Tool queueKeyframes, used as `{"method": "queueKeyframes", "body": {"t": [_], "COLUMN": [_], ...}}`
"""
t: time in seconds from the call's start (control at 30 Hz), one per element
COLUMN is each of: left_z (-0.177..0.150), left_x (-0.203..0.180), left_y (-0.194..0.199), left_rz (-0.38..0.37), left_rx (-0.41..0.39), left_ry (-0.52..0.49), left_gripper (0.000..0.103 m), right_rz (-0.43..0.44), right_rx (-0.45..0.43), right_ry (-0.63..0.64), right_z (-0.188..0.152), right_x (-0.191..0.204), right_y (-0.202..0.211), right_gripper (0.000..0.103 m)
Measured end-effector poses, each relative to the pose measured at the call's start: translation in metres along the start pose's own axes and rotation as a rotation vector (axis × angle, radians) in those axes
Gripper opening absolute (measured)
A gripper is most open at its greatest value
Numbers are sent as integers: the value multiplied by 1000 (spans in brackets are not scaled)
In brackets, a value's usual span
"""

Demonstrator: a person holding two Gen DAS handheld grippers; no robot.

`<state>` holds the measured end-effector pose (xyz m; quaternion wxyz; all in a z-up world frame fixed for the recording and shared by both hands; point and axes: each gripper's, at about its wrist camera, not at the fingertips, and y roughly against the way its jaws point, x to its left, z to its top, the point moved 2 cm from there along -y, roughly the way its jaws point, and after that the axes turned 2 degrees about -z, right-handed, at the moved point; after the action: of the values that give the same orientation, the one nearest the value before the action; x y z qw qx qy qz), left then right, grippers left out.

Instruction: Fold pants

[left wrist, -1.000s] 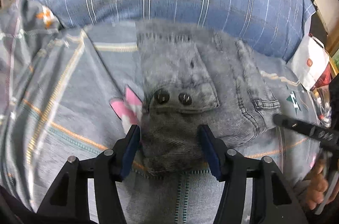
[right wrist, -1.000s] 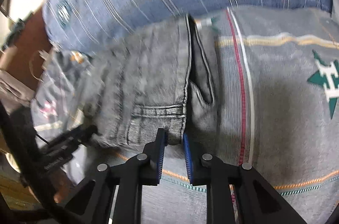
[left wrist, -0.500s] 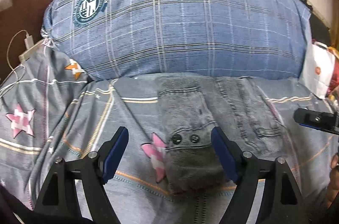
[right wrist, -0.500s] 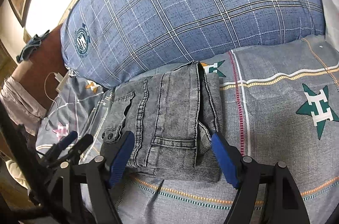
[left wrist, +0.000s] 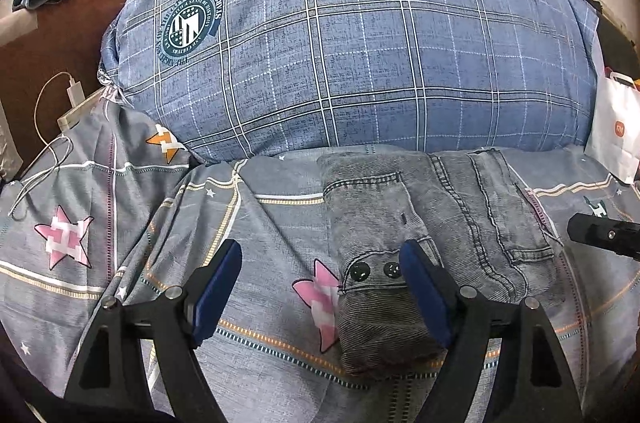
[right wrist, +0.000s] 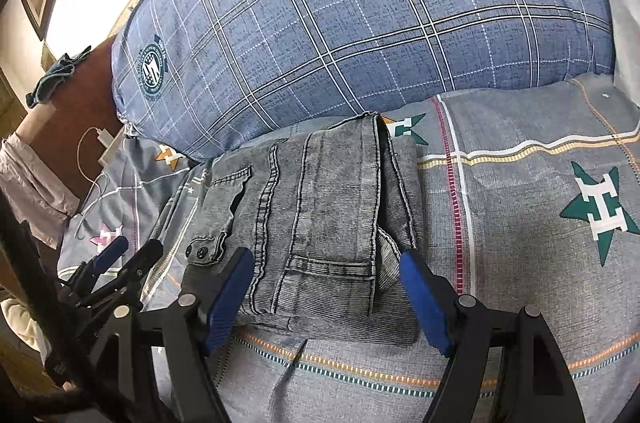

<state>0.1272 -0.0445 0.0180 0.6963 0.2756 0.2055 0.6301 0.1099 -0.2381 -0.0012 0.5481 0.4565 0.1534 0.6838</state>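
Observation:
Grey denim pants (left wrist: 436, 223) lie folded into a compact bundle on the bedspread (left wrist: 248, 235), just in front of the pillow. My left gripper (left wrist: 320, 279) is open above the bundle's left end, where two dark buttons (left wrist: 376, 269) show, and its blue pads touch nothing. In the right wrist view the same pants (right wrist: 320, 207) lie between and beyond the spread fingers of my right gripper (right wrist: 326, 287), which is open and clear of the cloth. Each gripper appears in the other's view: the right gripper's tip (left wrist: 600, 235) and the left gripper (right wrist: 120, 263).
A big blue plaid pillow (left wrist: 360, 43) fills the back. A white paper bag (left wrist: 616, 131) stands at the right edge. A white charger and cable (left wrist: 72, 95) lie at the left by a brown headboard (left wrist: 48, 35). A person's hand is just visible at the right edge.
Both grippers have let go of the pants, spread wide, and risen and drawn back a little. The folded pants stay where they were.

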Motion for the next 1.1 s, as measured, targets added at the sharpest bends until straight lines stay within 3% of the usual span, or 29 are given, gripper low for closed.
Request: {"method": "queueKeyframes", "body": {"t": [0.57, 1.1], "left_z": [-1, 0], "left_x": [2, 1], "left_y": [-9, -2], "left_rz": [14, 0], "left_rx": [46, 34], "left_ry": [13, 4], "left_gripper": [82, 82], "right_rz": [-20, -45], "right_rx": [-19, -22], "right_ry": [70, 88], "right_z": [-1, -2], "right_x": [16, 19], "right_y": [2, 0], "right_gripper": [78, 78]}}
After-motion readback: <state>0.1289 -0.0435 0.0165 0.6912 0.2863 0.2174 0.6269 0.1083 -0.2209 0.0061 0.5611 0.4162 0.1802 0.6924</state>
